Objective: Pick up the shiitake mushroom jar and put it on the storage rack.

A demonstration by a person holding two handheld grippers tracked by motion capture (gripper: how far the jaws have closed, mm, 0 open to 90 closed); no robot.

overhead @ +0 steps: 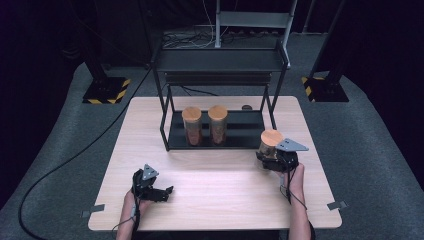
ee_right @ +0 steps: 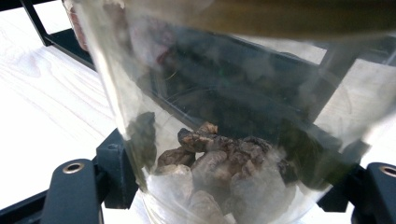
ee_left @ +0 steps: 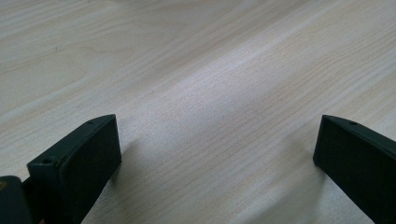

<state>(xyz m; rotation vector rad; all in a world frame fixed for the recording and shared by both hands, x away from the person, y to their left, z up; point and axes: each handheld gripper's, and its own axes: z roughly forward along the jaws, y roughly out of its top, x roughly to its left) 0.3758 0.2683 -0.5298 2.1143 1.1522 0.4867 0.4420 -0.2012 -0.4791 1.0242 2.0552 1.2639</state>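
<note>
The glass jar (overhead: 270, 145) with a wooden lid stands upright near the bench's (overhead: 225, 195) right edge, long axis vertical, lid up, just in front of the black rack's (overhead: 220, 142) right end. The right gripper (overhead: 272, 159) pinches it low on the body, fingers (ee_right: 74, 191) pressed on either side of the glass, probably so the brown dried pieces inside stay settled while it is carried level. Two matching jars (overhead: 205, 125) already stand side by side on the rack's lower shelf, so this one likely goes to their right. The left gripper (overhead: 161, 192) rests idle on the bench, fingers (ee_left: 79, 158) spread wide, holding nothing.
</note>
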